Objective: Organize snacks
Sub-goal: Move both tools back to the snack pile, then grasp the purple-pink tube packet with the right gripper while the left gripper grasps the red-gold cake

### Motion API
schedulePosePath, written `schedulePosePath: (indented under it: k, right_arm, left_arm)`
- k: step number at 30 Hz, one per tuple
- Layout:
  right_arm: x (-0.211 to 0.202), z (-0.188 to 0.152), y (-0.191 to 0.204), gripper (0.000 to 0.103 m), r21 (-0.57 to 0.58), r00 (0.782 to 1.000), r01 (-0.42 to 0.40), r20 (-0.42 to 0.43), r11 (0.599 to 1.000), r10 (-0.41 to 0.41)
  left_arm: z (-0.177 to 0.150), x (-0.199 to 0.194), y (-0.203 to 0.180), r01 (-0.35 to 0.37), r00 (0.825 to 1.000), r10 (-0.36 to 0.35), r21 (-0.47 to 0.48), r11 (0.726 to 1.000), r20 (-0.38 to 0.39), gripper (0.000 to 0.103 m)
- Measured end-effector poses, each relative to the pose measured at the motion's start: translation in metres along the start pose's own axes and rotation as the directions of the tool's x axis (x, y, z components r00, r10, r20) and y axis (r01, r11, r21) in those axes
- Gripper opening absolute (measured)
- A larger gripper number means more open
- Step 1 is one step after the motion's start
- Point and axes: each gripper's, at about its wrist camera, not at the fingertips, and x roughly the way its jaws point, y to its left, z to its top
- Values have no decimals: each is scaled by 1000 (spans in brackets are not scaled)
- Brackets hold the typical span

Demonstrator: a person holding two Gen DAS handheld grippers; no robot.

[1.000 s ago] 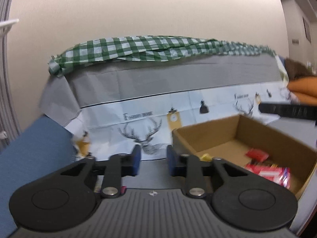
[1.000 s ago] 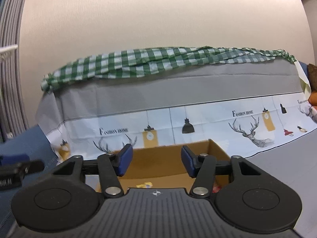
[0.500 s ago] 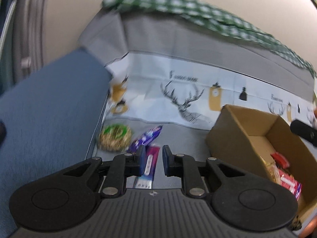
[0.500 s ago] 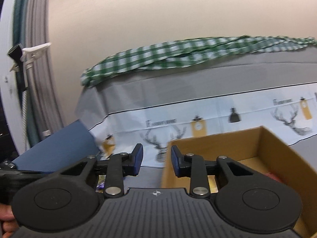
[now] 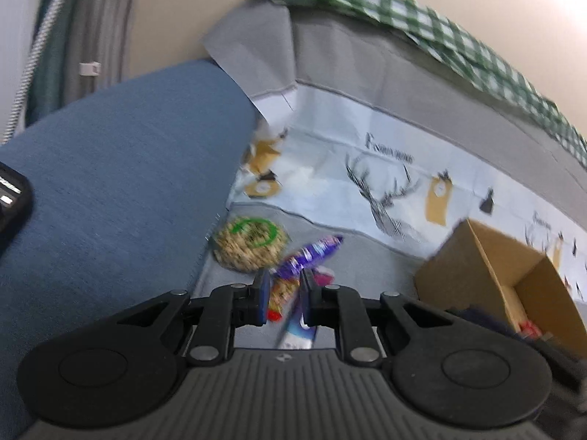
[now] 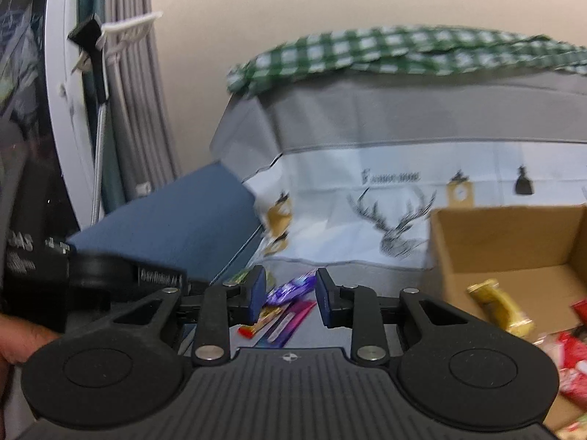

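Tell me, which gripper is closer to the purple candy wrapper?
Left. The left gripper hangs right over the purple wrapper, which lies just past its nearly shut jaws. The right gripper sits farther back, the wrapper seen between its jaws; neither holds anything.

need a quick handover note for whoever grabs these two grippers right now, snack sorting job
Left gripper: nearly shut, holds nothing, pointing at the loose snacks.
Right gripper: part open, empty, aimed at the same pile.
Outside the box, on the grey cloth: round green-labelled snack, purple wrapper, pink bar, small orange-red packet.
Done: cardboard box already holds a yellow packet and red ones.
Left: move the loose snacks into the box.
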Motion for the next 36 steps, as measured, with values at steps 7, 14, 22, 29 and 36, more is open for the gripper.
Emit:
schedulePosePath:
  k: [7, 14, 22, 29, 36]
  right_arm:
    - [63, -21, 25, 32, -51, 990, 18, -141, 999, -25]
    - [121, -39, 32, 56, -54, 963, 45, -263, 998, -58]
    - [164, -61, 39, 70, -114, 937, 76, -333, 991, -110]
    - [159, -59, 37, 35, -177, 932, 127, -315, 976, -178]
    - [131, -52, 26, 26, -178, 933, 116, -319, 977, -169]
  left_arm:
    - [4, 4, 17, -44, 999, 44, -85, 995, 4, 18]
    - [6, 11, 30, -65, 998, 63, -136, 989, -19, 18]
    - [6, 16, 26, -65, 998, 62, -117, 991, -30, 18]
    - [6, 18, 27, -58, 998, 54, -128, 990, -30, 18]
    - [6, 18, 31, -41, 998, 34, -135, 990, -52, 18]
